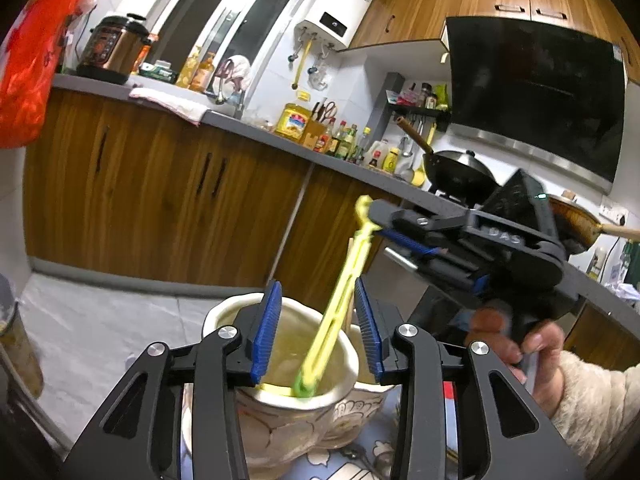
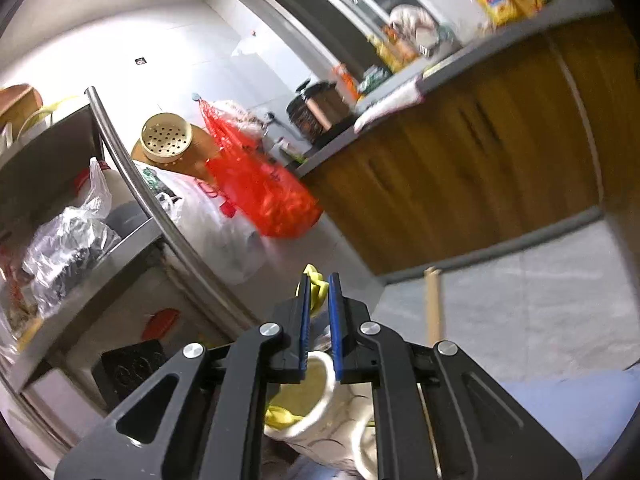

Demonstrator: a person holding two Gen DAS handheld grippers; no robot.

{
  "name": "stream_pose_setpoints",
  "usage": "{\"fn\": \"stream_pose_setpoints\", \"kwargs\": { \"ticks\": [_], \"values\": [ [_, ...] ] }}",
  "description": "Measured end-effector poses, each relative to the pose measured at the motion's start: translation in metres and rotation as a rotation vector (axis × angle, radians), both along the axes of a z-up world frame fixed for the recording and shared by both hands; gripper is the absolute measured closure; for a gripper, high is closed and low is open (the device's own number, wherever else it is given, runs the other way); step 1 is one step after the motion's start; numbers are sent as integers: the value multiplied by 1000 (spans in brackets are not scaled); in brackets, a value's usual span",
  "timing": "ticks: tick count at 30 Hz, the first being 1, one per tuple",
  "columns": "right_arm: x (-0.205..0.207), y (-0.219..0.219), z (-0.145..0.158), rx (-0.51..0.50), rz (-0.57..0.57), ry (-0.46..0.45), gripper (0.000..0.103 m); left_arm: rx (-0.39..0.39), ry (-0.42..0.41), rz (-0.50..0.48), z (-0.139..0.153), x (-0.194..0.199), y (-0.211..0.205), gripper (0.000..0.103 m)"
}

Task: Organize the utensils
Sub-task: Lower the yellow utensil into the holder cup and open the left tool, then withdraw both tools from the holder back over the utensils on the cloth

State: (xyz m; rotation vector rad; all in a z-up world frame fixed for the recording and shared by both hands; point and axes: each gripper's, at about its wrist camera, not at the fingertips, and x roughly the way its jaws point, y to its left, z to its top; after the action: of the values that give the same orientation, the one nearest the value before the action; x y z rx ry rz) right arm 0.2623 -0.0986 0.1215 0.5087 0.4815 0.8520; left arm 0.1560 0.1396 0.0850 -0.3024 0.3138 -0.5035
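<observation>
Wooden cabinets [image 1: 160, 184] under a grey counter [image 1: 248, 124]; pale floor [image 1: 92, 328]; dark window [image 1: 248, 12].

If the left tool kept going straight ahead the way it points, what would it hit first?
Probably the yellow-green utensil leaning in the ceramic holder, right between the left tool and its open pads; depth is hard to judge, so the rim might come first.

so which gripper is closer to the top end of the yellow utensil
Right. The right gripper is shut on the yellow utensil top end; the left gripper sits lower, open, at the ceramic holder.
</observation>
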Motion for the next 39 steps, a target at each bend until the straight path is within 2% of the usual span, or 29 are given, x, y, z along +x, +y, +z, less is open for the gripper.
{"fn": "stream_pose_setpoints", "kwargs": {
  "ticks": [5,16,19,22,31,35,36,38,39],
  "values": [
    [-24,-30,9,-26,-112,-72,97,36,-13,34,8,-13,-3,60],
    [-51,-59,11,-73,-217,-164,97,29,2,67,8,-21,4,60],
    [-51,-64,7,-110,-229,-147,97,33,10,71,6,-19,4,60],
    [-48,-56,-5,-195,-220,-117,97,45,17,73,4,-18,2,60],
    [-37,-14,-42,-391,-104,-34,97,57,22,74,2,-15,-1,60],
    [-37,-10,-53,-391,-88,-10,95,63,20,71,1,-15,-2,60],
    [-36,-10,-53,-389,-83,2,94,64,19,70,2,-15,-3,60],
    [-35,-10,-54,-384,-85,17,80,71,20,69,2,-15,-5,60],
    [-35,-11,-54,-380,-86,17,77,79,17,70,3,-16,-6,60]
  ]
}}
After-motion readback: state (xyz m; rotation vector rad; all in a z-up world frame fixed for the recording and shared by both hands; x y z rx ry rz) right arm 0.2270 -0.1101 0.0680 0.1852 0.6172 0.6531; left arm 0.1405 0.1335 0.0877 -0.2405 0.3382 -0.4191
